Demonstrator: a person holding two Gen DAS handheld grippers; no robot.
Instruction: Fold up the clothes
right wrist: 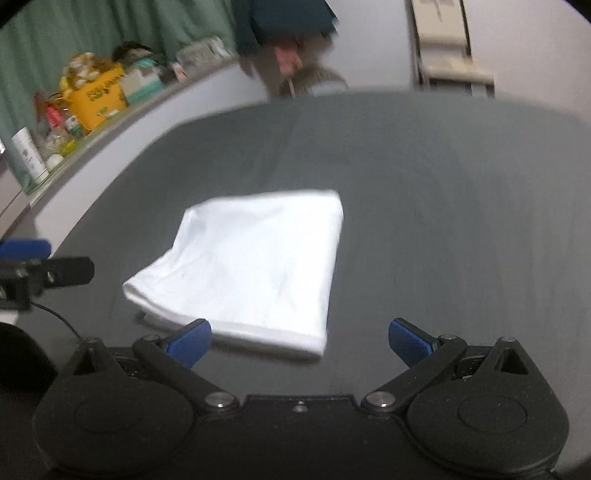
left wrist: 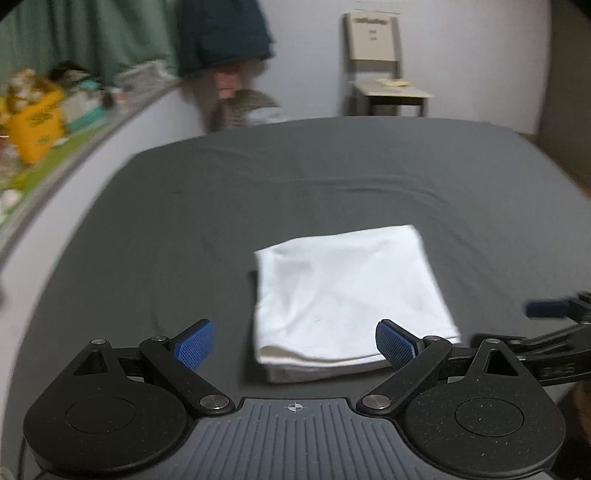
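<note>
A white garment, folded into a flat rectangle, lies on the dark grey sheet of a bed, toward its near side. In the right wrist view the same garment shows layered edges at its near left corner.

The left gripper hangs just short of the garment's near edge, its blue pads spread wide and holding nothing. The right gripper is likewise spread wide and empty, its left pad over the garment's near edge; contact cannot be told.

Nothing lies between either gripper and the garment. Both views are blurred.

Beyond the bed's far end a person in dark clothing stands, only partly visible. A pale chair stands against the wall. Along the left, a ledge carries clutter, including a yellow bag, before a green curtain.
</note>
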